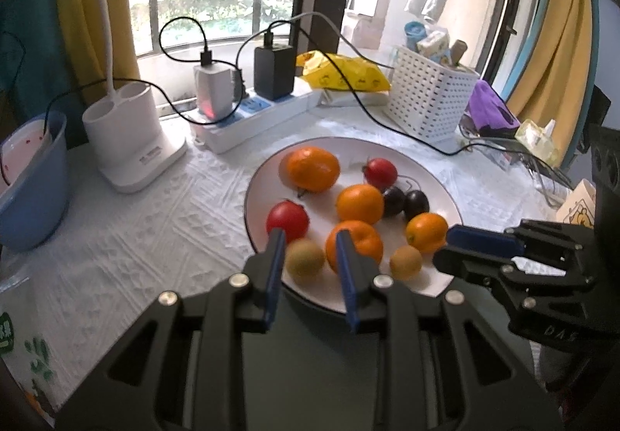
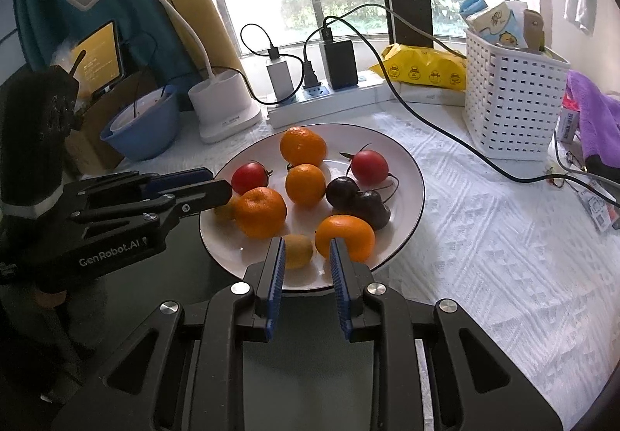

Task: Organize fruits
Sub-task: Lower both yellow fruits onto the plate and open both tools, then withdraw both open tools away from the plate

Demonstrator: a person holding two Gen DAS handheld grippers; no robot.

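A white plate [image 2: 403, 175] sits on the pale cloth [image 2: 484, 237] and carries the fruit: four oranges, two red tomatoes, two dark plums and two small yellow-green fruits. The left gripper [image 1: 310, 241] hangs over the plate's near-left edge, its blue pads a narrow gap apart with nothing pressed between them — one small fruit [image 1: 305, 257] shows in the gap beyond the tips, an orange [image 1: 354, 241] behind the right pad. The right gripper [image 2: 307, 247] hovers at the near rim, jaws at their closest and empty, between a small fruit [image 2: 298, 251] and an orange [image 2: 345, 233]. A basket [image 2: 511, 113] and a power strip [image 2: 321, 103] stand behind the plate.
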